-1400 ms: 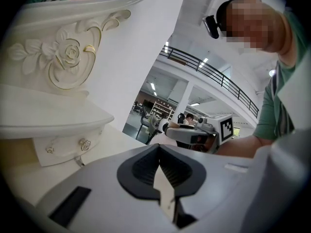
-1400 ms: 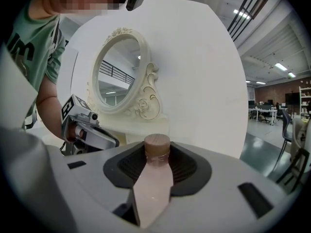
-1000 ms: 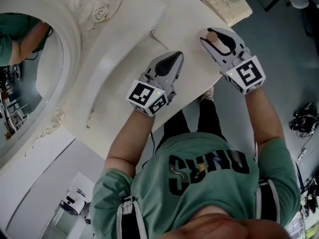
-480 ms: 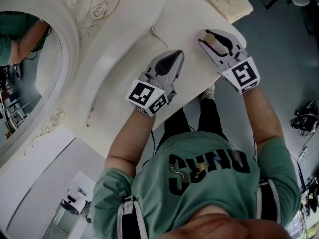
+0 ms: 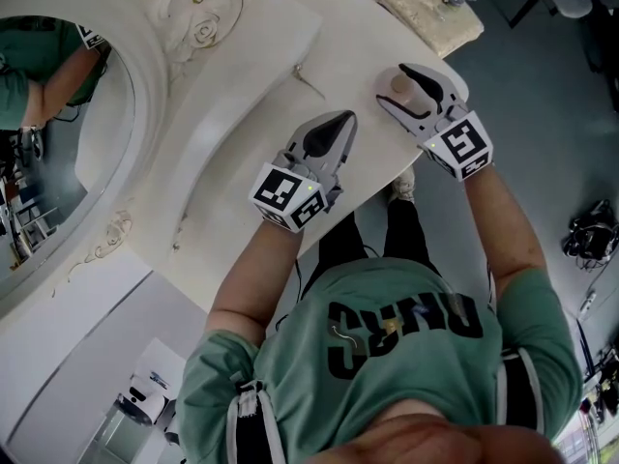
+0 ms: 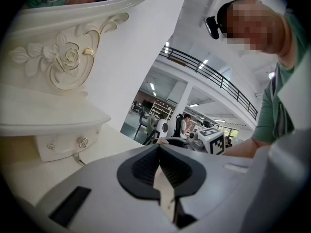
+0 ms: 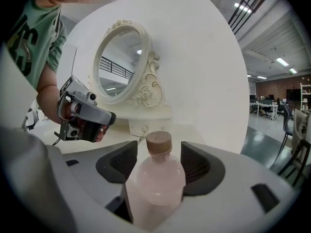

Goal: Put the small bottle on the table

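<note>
A small bottle (image 7: 159, 178) of pale pink liquid with a tan cap (image 5: 397, 83) stands upright on the cream dressing table (image 5: 358, 27), near its right edge. My right gripper (image 5: 402, 89) is around it. Its jaws have just been opening, and now the ribbed pads (image 7: 197, 165) stand apart from the bottle on both sides. My left gripper (image 5: 338, 118) hovers over the tabletop to the left of the bottle, shut and empty, its two pads (image 6: 169, 171) pressed together. From the right gripper view the left gripper (image 7: 83, 115) shows at the left.
An oval mirror (image 7: 119, 64) in a carved rose frame stands at the table's back, with a small drawer (image 6: 58, 144) and its handle (image 5: 308, 78) beneath. A beige cloth (image 5: 426, 3) lies at the far end. The table edge (image 5: 440, 129) drops to grey floor at the right.
The right gripper's jaws have spread wider, off the bottle, which now stands free between them. The right gripper has shifted slightly left in the picture. The left gripper has stayed put.
</note>
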Tool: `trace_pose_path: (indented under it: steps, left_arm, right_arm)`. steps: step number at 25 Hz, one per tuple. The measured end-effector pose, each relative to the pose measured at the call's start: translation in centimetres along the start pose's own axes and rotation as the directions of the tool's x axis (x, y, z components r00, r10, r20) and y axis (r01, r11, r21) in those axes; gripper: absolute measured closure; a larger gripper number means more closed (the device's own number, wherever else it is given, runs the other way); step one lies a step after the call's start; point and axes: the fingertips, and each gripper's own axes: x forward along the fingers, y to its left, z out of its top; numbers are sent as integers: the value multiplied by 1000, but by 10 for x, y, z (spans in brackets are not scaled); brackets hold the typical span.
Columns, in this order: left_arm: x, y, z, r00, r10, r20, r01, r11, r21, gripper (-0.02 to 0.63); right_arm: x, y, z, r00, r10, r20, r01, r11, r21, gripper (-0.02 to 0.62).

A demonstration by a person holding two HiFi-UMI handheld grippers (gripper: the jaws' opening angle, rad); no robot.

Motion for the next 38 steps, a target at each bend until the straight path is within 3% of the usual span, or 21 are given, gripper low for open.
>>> trace_pose_path:
  steps: [4, 18, 30, 38]
  left_arm:
    - [-6, -5, 15, 1000, 2, 7, -2, 1000, 10, 597]
    - [-26, -54, 95, 999, -30, 42, 28, 998, 52, 597]
    - [-55, -104, 161, 994, -55, 93, 45, 992, 115, 597]
    - [-75, -123, 184, 992, -52, 112, 36, 990, 136, 597]
  right_arm:
    - [-14, -3, 13, 1000, -7, 21, 6, 1000, 22, 310]
    - [-84, -3, 92, 997, -56, 50, 54, 997, 55, 313]
    - [-146, 19, 176, 996, -19, 92, 14, 998, 58, 420]
    - [-175, 35, 218, 991, 5, 131, -9, 1000, 28, 476]
